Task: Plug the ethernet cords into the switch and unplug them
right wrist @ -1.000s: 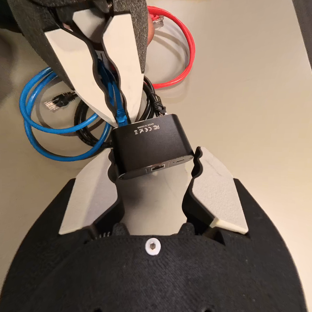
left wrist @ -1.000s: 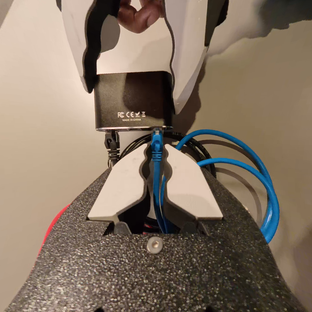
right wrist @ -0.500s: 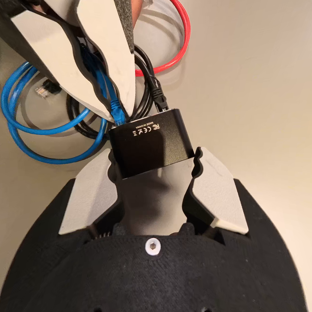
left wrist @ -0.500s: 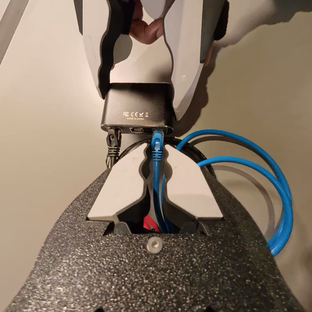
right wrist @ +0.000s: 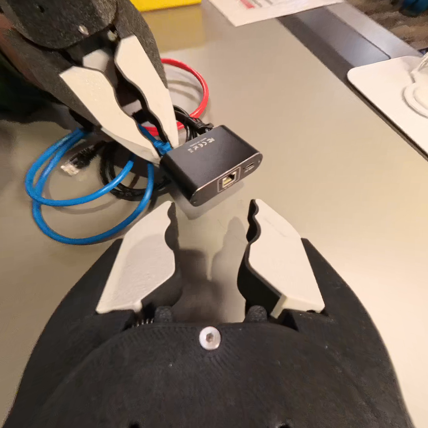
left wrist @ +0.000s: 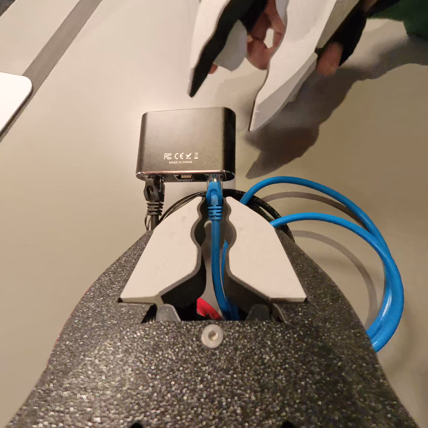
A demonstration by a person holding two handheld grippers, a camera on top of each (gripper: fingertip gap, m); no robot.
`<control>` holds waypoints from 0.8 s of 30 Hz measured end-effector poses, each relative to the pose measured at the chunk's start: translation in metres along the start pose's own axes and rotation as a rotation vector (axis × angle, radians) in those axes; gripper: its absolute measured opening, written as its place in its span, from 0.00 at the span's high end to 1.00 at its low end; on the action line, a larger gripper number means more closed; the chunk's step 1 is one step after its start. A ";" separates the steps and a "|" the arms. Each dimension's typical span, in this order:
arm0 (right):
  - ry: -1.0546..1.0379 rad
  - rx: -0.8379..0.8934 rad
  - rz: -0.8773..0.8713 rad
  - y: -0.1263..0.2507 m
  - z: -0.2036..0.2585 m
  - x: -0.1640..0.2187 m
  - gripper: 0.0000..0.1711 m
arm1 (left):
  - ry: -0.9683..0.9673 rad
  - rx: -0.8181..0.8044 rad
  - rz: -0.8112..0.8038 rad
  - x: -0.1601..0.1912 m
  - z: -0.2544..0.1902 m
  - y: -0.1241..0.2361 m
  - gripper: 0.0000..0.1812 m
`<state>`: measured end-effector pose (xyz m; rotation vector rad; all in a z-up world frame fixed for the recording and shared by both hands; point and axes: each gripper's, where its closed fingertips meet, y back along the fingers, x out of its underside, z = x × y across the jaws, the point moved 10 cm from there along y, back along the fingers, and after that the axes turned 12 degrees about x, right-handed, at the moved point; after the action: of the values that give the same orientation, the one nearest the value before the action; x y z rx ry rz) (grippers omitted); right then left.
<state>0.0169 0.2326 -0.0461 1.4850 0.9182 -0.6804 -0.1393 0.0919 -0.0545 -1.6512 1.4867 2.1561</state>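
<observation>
On the beige table, the black switch now sits free: the right gripper has let go and backed off, jaws wide. The left gripper still pinches the blue ethernet plug, seated beside the black plug, so 2 cords look connected.

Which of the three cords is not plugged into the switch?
The red cord. It lies coiled on the table behind the switch. The blue cord, held by the left tool, and the black cord both sit in ports.
</observation>
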 end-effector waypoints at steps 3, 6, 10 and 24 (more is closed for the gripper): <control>0.026 0.005 -0.063 0.003 0.010 0.002 0.68 | -0.056 -0.011 -0.042 0.000 -0.001 -0.002 0.93; 0.130 0.072 -0.143 0.007 0.018 -0.002 0.72 | -0.109 -0.013 -0.078 0.000 -0.004 -0.003 0.93; 0.196 0.134 -0.149 0.007 0.024 0.000 0.72 | -0.151 -0.017 -0.093 0.000 -0.006 -0.004 0.93; 0.281 0.210 -0.230 0.010 0.031 0.002 0.79 | -0.210 -0.088 -0.098 0.001 -0.011 -0.002 0.93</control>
<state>0.0294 0.2022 -0.0459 1.7058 1.2792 -0.7651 -0.1304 0.0853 -0.0563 -1.4345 1.2457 2.2888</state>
